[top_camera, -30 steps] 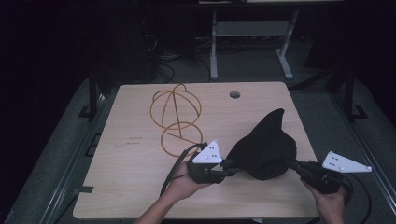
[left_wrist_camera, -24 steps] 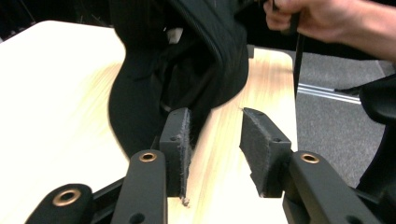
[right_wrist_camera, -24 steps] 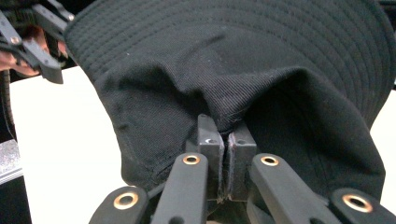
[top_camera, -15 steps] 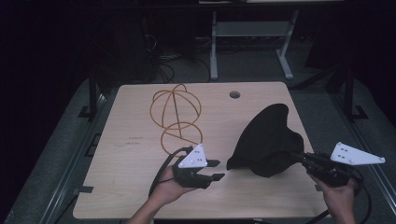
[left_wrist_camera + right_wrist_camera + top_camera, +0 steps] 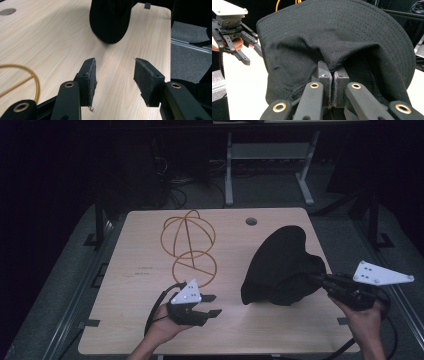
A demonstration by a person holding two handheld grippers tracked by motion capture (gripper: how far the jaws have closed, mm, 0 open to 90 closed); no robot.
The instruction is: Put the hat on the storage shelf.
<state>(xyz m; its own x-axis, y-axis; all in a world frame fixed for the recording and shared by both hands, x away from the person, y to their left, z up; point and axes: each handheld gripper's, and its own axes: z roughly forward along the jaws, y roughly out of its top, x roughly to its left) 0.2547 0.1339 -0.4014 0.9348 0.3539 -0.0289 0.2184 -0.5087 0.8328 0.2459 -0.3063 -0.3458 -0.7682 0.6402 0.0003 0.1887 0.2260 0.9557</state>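
Note:
A black bucket hat lies crumpled on the right half of the wooden table. My right gripper is shut on the hat's brim at its right edge, and the cloth bunches over the closed right gripper. My left gripper is open and hovers low over the table's front, a short way left of the hat. Bare wood lies between the left gripper's pads, with the hat ahead of them. An orange wire stand lies flat at the table's middle left.
A round cable hole sits near the table's far edge. One loop of the orange wire curves just left of my left gripper. Past the table are dark floor, a metal frame and cables. The right table edge is close to my right hand.
My left gripper has come away from the hat's left edge and drawn back left and nearer, open. The right gripper has kept hold and pulled the hat slightly right.

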